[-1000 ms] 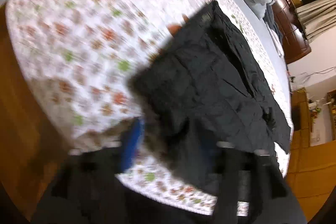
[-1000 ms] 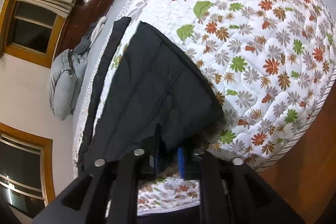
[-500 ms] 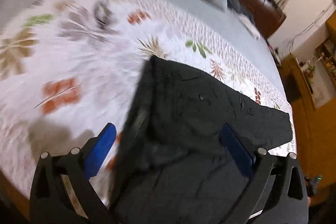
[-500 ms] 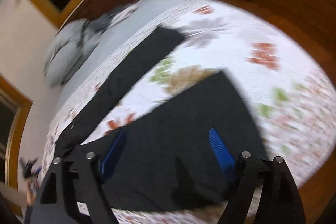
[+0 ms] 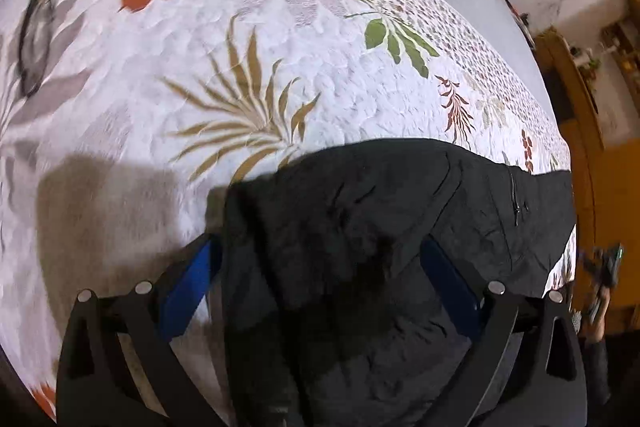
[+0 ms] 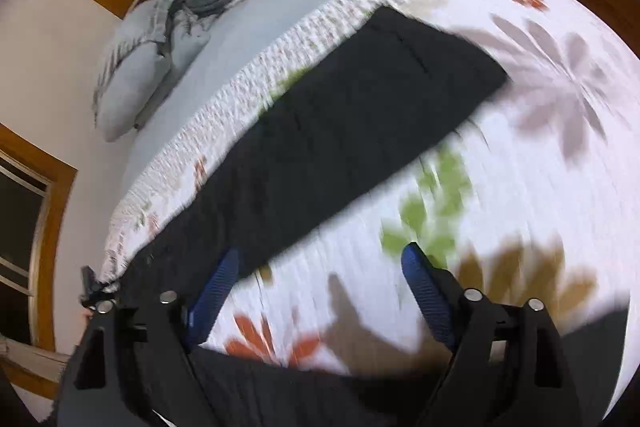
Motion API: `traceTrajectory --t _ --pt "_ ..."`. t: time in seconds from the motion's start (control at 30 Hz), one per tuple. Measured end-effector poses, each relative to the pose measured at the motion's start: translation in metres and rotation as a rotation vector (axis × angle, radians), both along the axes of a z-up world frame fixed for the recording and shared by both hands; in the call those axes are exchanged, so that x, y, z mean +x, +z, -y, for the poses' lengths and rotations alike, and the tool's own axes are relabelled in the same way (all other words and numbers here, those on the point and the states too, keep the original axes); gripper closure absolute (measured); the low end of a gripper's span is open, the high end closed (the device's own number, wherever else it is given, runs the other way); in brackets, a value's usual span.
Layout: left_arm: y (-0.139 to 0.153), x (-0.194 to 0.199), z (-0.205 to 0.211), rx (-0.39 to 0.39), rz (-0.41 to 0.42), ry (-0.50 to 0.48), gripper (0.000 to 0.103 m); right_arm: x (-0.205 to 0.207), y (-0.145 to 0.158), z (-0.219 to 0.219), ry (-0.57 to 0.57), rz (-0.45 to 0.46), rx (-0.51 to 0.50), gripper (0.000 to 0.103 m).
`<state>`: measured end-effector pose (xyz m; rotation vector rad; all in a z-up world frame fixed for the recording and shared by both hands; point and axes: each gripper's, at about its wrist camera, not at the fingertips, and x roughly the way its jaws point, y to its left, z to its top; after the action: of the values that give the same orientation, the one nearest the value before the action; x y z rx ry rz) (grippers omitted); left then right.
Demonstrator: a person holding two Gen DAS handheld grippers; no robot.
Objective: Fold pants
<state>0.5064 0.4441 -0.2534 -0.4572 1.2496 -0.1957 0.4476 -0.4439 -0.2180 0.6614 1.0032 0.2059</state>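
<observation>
pants: black quilted fabric pants [image 5: 360, 247] lie flat on the white floral quilted bedspread [image 5: 240, 67], folded edge toward the left wrist camera
left gripper [image 5: 320, 267]: blue-padded fingers spread wide, gripping nothing; pants fabric lies between them
right gripper [image 6: 320, 275]: spread wide, empty, over bedspread just beside the pants edge; view blurred
background: grey pillow [image 6: 136, 75] near the wooden window frame [image 6: 52, 195]

L wrist cam sits low and close over the black pants [image 5: 360, 247], facing across the bed [image 5: 200, 47]; R wrist cam looks from farther back toward the pillow [image 6: 136, 75]. Both share pants and quilt.
</observation>
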Motion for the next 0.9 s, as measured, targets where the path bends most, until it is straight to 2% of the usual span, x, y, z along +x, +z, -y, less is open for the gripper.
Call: traceTrajectory --t 0.07,0.1,0.13,0.23,0.4,0.47,0.7,0.73,0.77,0.8,0.83,0.9 --pt "0.000 0.004 0.001 0.025 0.006 -0.012 0.022 0.034 0.004 0.013 0.015 -0.014 -0.001 0.014" --pt "0.001 0.006 0.002 0.045 0.004 -0.016 0.043 0.053 0.008 0.022 0.019 -0.012 -0.008 0.014" --pt "0.000 0.007 -0.001 0.040 -0.003 -0.010 0.057 0.073 0.010 0.029 0.029 -0.012 -0.012 0.014" --pt "0.000 0.007 -0.004 0.025 -0.003 0.014 0.068 0.123 0.009 0.048 0.041 -0.025 -0.064 0.014" --pt "0.000 0.008 -0.007 0.044 0.002 0.071 0.074 0.199 -0.017 0.060 0.104 -0.107 -0.191 0.014" --pt "-0.001 0.008 -0.009 0.051 -0.003 0.095 0.074 0.221 -0.025 0.060 0.136 -0.112 -0.237 0.014" --pt "-0.004 0.013 -0.007 0.076 -0.026 0.137 0.075 0.253 -0.044 0.058 0.212 -0.156 -0.269 0.013" --pt "-0.003 0.013 -0.006 0.084 -0.029 0.140 0.076 0.253 -0.045 0.057 0.221 -0.150 -0.237 0.017" --pt "-0.001 0.014 -0.005 0.096 -0.031 0.148 0.078 0.251 -0.046 0.054 0.244 -0.143 -0.196 0.026" --pt "0.000 0.013 -0.005 0.116 -0.034 0.158 0.085 0.250 -0.046 0.051 0.250 -0.146 -0.208 0.055" --pt "0.004 0.013 -0.005 0.121 -0.032 0.176 0.085 0.246 -0.045 0.048 0.255 -0.152 -0.226 0.085" --pt "0.015 0.010 -0.002 0.151 -0.018 0.188 0.087 0.232 -0.036 0.047 0.255 -0.120 -0.251 0.092"
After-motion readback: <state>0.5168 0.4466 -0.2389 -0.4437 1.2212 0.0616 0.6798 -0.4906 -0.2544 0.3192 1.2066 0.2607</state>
